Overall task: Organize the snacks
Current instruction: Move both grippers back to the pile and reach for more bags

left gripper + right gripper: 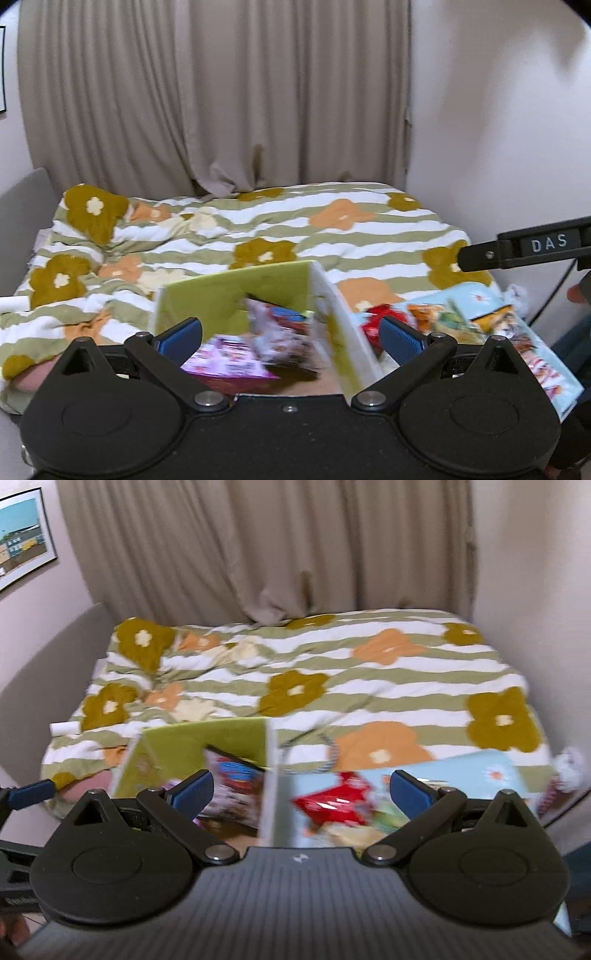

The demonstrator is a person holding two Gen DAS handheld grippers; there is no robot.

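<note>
A green-lined open box [229, 291] stands on the bed and holds several snack packets, among them a purple one [225, 360] and a pale crinkled one [280, 336]. My left gripper [290, 338] is open and empty, hovering over the box. More snacks lie right of the box on a light blue cloth [476, 295], among them a red packet [376, 317]. In the right wrist view the box [192, 753] is at left and the red packet [328, 805] sits between my fingers. My right gripper [301, 794] is open and empty above them.
The bed [332, 229] has a striped floral quilt and fills the middle. Beige curtains [221, 92] hang behind. The right gripper's black arm [524, 247] reaches in from the right in the left wrist view. A framed picture [22, 539] hangs on the left wall.
</note>
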